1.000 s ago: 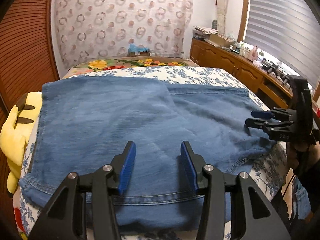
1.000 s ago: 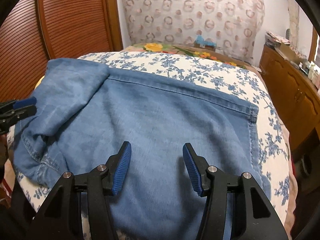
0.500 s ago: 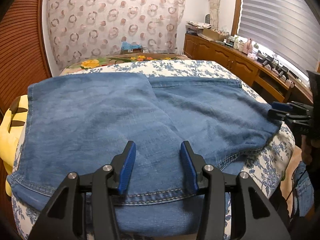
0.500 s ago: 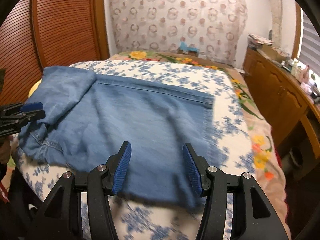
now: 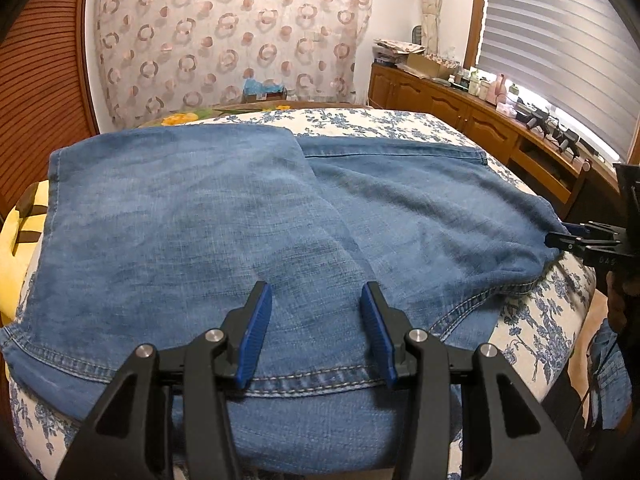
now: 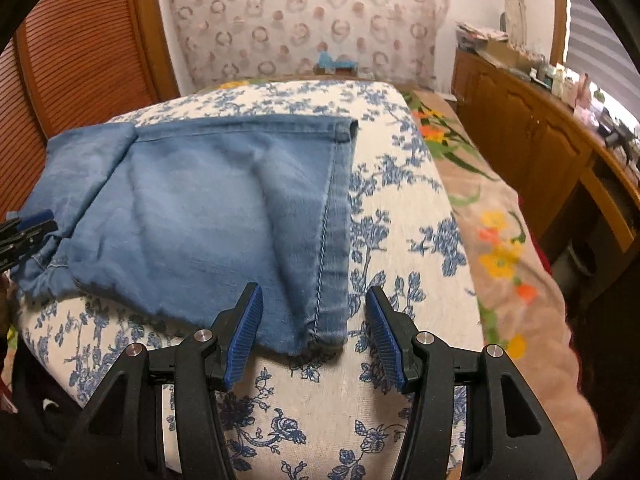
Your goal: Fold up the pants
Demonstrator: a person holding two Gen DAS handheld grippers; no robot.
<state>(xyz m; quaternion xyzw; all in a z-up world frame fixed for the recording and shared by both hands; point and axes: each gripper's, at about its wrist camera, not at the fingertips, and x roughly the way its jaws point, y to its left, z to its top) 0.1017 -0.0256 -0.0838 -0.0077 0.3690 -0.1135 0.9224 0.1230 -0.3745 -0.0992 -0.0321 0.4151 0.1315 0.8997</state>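
Blue jeans (image 5: 224, 216) lay folded on our floral bedspread (image 6: 400, 216), left tongs (image 5: 316, 320) gaped empty above the waistband, right tongs (image 6: 316, 320) hung open over the hem.

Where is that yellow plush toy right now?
In the left wrist view, the yellow plush toy peeks out at the far left edge, beside the jeans on the floral bedspread.
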